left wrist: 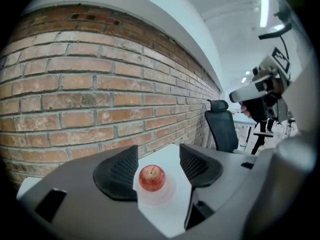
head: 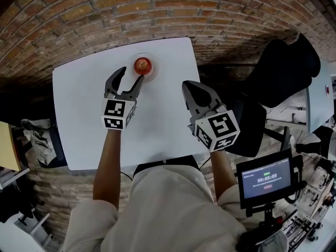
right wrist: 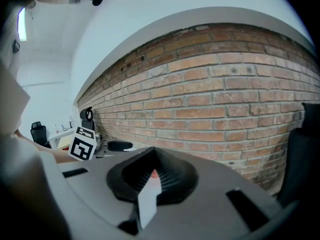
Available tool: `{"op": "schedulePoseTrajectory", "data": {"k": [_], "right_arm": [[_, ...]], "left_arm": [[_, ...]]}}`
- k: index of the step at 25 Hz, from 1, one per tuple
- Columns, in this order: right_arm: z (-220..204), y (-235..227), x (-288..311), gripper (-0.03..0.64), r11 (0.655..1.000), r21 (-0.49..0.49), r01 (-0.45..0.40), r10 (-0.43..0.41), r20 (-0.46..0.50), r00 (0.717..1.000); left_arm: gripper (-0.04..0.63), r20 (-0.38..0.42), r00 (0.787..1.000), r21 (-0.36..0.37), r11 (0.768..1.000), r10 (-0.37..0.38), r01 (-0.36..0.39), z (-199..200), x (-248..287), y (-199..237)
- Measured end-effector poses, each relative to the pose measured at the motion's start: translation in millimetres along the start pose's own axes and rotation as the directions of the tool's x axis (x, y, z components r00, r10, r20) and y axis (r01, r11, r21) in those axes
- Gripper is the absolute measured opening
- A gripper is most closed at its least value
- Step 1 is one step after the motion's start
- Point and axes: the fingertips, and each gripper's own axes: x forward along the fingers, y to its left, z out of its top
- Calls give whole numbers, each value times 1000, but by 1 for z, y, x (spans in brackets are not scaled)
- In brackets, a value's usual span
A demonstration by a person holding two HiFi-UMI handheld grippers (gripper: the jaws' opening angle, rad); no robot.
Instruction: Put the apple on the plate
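Note:
A red apple (head: 142, 65) (left wrist: 152, 178) sits upright on a small pale plate (head: 153, 73) (left wrist: 164, 198) near the far edge of the white table (head: 84, 119). My left gripper (head: 132, 73) (left wrist: 158, 152) is open just short of the apple, one jaw to each side of it and neither touching it. My right gripper (head: 190, 86) (right wrist: 152, 160) hovers over the table's right part with its jaws together and nothing held. A sliver of red from the apple (right wrist: 154, 174) shows through their slit. The right gripper view also shows the left gripper's marker cube (right wrist: 82, 144).
A brick wall (head: 157, 9) runs just behind the table's far edge. A black office chair (head: 283, 67) stands right of the table. A small screen on a stand (head: 265, 180) is at the lower right. My lap lies at the table's near edge.

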Motion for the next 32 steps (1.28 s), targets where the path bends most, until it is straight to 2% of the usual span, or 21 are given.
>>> {"op": "schedulePoseTrajectory", "data": {"k": [3, 5, 10, 15, 20, 27, 32], "right_arm": [[8, 8, -4, 3, 1000, -15, -7, 7, 25, 1000], [15, 13, -7, 3, 999, -30, -14, 16, 43, 999], [34, 25, -18, 3, 998, -60, -26, 31, 90, 995], [49, 42, -30, 3, 996, -79, -34, 44, 132, 990], [63, 76, -51, 3, 993, -107, -44, 62, 176, 982], [69, 74, -51, 3, 992, -117, -39, 60, 188, 980], [75, 73, -53, 3, 991, -131, -32, 58, 200, 978]], "left_arm": [[264, 28, 999, -41, 999, -29, 30, 11, -17, -9], [259, 46, 999, -44, 999, -27, 29, 19, -27, -12], [254, 85, 996, -12, 1000, 2, -1, 38, -54, -23], [181, 149, 988, 22, 999, 45, -49, 64, -92, -29], [138, 229, 971, 39, 996, 71, -82, 91, -148, -37], [53, 250, 965, 13, 996, 82, -88, 106, -158, -33], [29, 267, 960, 36, 994, 88, -102, 113, -162, -35]]}}
